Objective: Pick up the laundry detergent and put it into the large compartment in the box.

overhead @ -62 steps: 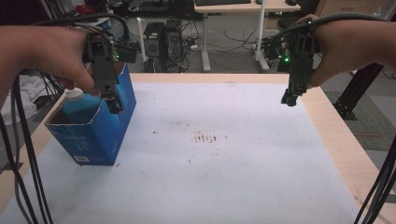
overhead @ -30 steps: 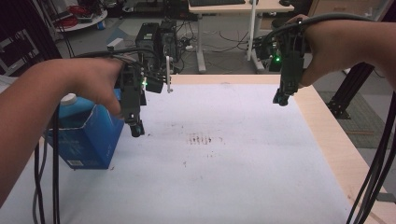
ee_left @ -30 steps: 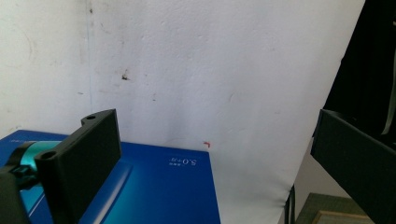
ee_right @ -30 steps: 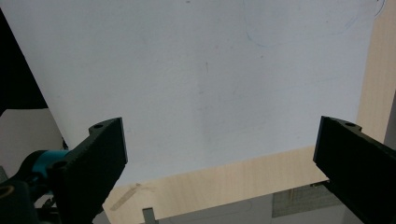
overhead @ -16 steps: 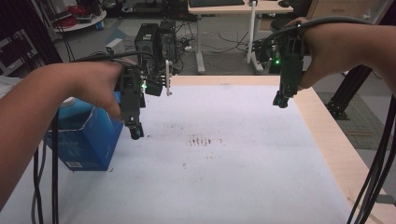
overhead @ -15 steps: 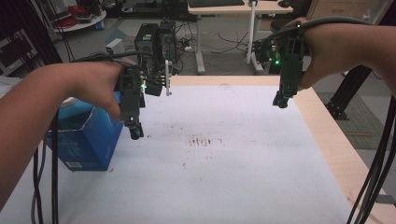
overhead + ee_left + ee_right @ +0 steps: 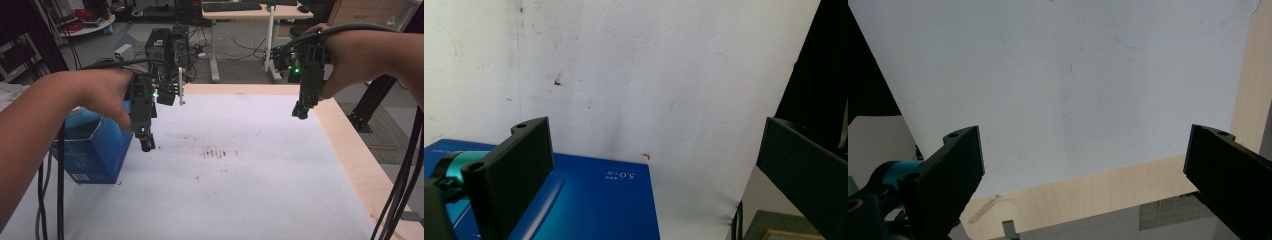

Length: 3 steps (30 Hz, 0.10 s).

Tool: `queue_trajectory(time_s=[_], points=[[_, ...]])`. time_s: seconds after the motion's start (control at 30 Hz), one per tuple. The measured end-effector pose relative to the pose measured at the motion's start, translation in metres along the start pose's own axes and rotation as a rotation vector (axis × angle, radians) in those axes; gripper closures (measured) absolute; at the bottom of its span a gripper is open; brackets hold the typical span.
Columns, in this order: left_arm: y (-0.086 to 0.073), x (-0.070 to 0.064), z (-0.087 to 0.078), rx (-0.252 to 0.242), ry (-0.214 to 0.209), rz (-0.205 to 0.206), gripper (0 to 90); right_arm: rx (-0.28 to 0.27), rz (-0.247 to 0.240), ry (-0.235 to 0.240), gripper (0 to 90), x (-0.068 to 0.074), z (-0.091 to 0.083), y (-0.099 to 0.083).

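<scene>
High view: one blue box [image 7: 95,150], two wide-open tools, left tool [image 7: 146,145], right tool [image 7: 300,111].

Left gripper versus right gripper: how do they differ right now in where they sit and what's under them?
The left gripper hangs beside the blue box near the table's left side; the right gripper hangs by the bare wooden edge on the far right. The left gripper view looks down on the box, the right gripper view on white sheet and wood. Both are open, holding nothing, clear of the table.
</scene>
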<state>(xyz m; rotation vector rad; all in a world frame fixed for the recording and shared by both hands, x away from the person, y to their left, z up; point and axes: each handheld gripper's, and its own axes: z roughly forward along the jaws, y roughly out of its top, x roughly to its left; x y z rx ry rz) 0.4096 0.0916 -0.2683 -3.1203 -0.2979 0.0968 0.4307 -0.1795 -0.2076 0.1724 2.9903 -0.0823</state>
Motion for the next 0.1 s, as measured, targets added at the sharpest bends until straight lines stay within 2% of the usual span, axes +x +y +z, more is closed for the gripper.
queue_trajectory(time_s=[0.1], points=[[0.0002,0.0001,-0.0003,-0.005,-0.004,0.001,1.7,0.003,0.003,-0.002,1.8,0.002,0.0005,0.0006]])
